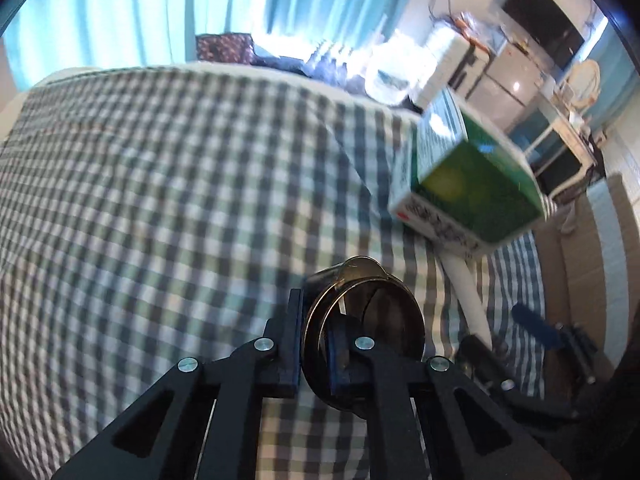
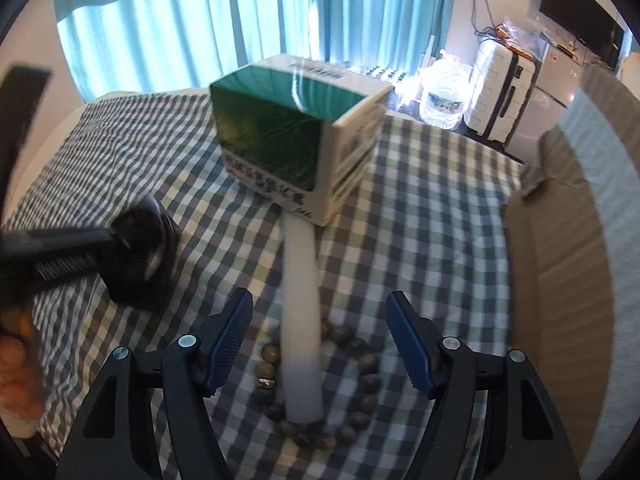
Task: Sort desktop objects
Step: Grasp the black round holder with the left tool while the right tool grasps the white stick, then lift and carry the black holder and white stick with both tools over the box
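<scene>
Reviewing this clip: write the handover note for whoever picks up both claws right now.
Left claw: shut on the rim of the black round container, one finger inside, one outside.
Right claw: open, holding nothing, poised over the white tube and the bead bracelet that the tube lies across.
Green and white box: on the checkered cloth, at the tube's far end.
Cardboard box: at the right edge of the table.
Done: container gripped; no item visibly sorted yet.
Left: place the container, then likely the tube, bracelet and green box.
</scene>
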Demonstrator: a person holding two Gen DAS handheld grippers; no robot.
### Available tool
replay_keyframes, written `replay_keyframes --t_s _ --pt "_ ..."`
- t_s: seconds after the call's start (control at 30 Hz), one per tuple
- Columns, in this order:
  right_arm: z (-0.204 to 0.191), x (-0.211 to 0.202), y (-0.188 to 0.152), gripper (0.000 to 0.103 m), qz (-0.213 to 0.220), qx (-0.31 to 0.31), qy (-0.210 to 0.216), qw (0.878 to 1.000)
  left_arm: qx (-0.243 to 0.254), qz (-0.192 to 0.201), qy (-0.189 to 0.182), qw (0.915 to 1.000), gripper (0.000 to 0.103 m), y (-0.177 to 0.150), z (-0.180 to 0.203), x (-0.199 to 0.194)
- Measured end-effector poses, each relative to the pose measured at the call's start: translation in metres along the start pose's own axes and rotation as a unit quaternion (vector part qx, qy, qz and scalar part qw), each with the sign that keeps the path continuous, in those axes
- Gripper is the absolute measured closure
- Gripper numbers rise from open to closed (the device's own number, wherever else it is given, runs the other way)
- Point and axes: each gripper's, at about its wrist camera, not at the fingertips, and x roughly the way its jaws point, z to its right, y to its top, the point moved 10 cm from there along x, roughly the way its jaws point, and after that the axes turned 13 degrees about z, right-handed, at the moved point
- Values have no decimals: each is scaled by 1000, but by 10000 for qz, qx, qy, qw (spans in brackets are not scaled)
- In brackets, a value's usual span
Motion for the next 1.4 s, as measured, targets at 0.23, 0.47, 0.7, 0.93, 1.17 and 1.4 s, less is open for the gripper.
replay_keyframes --t_s 0.23,0.47,0.7,0.93,1.17,1.4 --pt "-1 15 -14 50 -229 -56 -4 9997 6 347 51 9994 94 8 -14 -20" --pt "2 11 -15 87 -245 129 82 9996 84 606 -3 9981 94 31 -3 -26" --pt "-6 1 -13 91 -169 47 88 9998 170 897 55 9958 94 51 14 -34" --pt "-17 -29 -1 91 142 -57 153 9998 214 1108 -143 9935 94 61 24 -54" --pt "-29 -54 16 91 456 -22 237 9987 515 1475 -58 9877 94 64 19 -91" --pt "-48 -89 31 91 837 -170 386 9956 491 1869 2 9812 94 78 9 -130"
